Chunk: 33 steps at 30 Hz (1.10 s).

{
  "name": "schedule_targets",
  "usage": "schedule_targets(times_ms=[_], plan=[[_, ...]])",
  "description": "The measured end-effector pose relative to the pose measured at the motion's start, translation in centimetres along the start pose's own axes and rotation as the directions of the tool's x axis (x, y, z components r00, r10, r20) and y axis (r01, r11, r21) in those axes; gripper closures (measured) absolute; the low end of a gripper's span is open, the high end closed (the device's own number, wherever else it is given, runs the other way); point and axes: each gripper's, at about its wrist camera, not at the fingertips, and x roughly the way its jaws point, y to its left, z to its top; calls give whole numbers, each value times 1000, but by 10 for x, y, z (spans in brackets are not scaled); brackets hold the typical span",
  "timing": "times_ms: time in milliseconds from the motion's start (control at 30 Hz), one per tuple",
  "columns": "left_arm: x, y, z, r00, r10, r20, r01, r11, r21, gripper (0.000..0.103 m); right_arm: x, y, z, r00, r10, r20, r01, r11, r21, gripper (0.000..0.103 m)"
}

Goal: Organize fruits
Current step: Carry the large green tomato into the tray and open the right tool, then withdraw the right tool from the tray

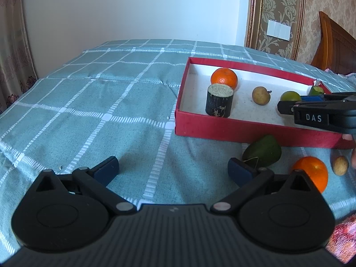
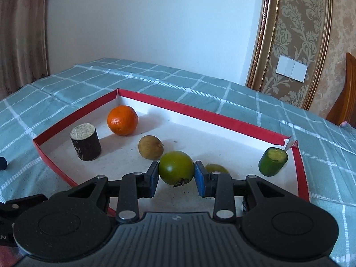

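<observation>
1. Your right gripper (image 2: 176, 179) hangs over the red box (image 2: 200, 111), its blue pads pressed to both flanks of a round green fruit (image 2: 175, 166); the fruit sits squarely between the fingertips, dried calyx facing down and toward the camera, over the box's white floor near the front wall.

2. Your left gripper (image 1: 173, 166) hovers over the checked cloth (image 1: 89, 111) in front of the box, jaws spread wide with nothing between them.

3. Already inside the box: an orange (image 2: 122, 120) near the far left corner, a dark cut cylinder (image 2: 85, 142) standing on end against the left wall, a tan longan-like fruit (image 2: 150, 146) mid-floor, and a green cut stump (image 2: 272, 161) by the torn right corner. A yellowish shape just behind the right pad is blurred; it may be another small fruit.

4. Outside the box, in front of its front wall, lie a dark green fruit (image 1: 262, 151), a second orange (image 1: 313, 173) and a small tan fruit (image 1: 340, 165).

5. The relation that matters: the held fruit is round, with no long axis to align, and open floor lies beneath it between the tan fruit and the green stump; lowering and releasing there looks like the next step.

6. Of the fruits still outside, the dark green one lies just beyond your left gripper's right finger, so the left hand is the nearer for it.
</observation>
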Motion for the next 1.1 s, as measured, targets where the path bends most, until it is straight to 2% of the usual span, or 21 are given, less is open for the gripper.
schedule_targets(times_ms=[233, 300, 333, 400, 467, 600, 700, 833, 1100], plan=[[0, -1, 0, 1000, 2, -1, -2, 1000, 2, 0, 8, -5, -1, 998, 39, -41, -38, 999, 30, 68], [0, 0, 0, 1000, 3, -2, -3, 1000, 3, 0, 4, -9, -1, 998, 49, -38, -47, 998, 49, 62], [0, 0, 0, 1000, 3, -2, -3, 1000, 3, 0, 1, -11, -2, 997, 61, -36, -59, 997, 57, 55], [0, 0, 0, 1000, 3, -2, -3, 1000, 3, 0, -7, -13, -3, 998, 61, -22, -60, 996, 62, 50], [0, -1, 0, 1000, 3, -2, -3, 1000, 3, 0, -21, -16, -6, 998, 55, 8, -55, 997, 62, 39], [0, -1, 0, 1000, 3, -2, -3, 1000, 3, 0, -56, -27, -17, 996, 33, 80, -40, 995, 87, 35], [0, 0, 0, 1000, 3, -2, -3, 1000, 3, 0, -77, -44, -27, 992, 4, 127, -24, 987, 158, 24], [0, 0, 0, 1000, 3, -2, -3, 1000, 3, 0, -95, -68, -44, 987, -51, 154, 8, 965, 262, 23], [-4, -2, -1, 1000, 16, 1, -16, 1000, 7, 0, -87, -88, -65, 997, -28, 74, -2, 926, 378, 23]])
